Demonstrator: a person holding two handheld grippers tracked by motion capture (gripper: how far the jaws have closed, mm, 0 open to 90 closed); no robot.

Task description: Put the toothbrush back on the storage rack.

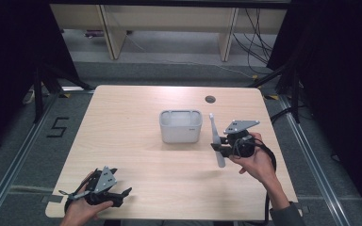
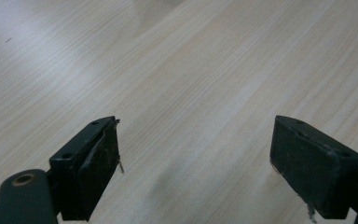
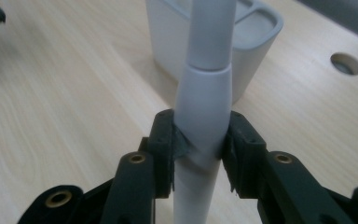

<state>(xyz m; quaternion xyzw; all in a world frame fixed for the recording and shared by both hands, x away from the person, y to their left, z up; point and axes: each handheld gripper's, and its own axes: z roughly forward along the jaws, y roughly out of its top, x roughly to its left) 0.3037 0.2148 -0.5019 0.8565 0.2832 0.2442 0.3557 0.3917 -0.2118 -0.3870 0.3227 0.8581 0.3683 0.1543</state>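
Note:
A white, pen-like stick with a thicker grip section is held off the table by my right gripper, whose jaws are shut on its middle. It stands nearly upright, just right of a white rectangular holder with open compartments. My left gripper rests at the table's near left corner, held by a hand. Its jaws stand wide open over bare wood with nothing between them.
The light wooden table has a round cable hole at the back right, also seen as the hole. Dark floor and black curtains surround the table; shelving stands behind.

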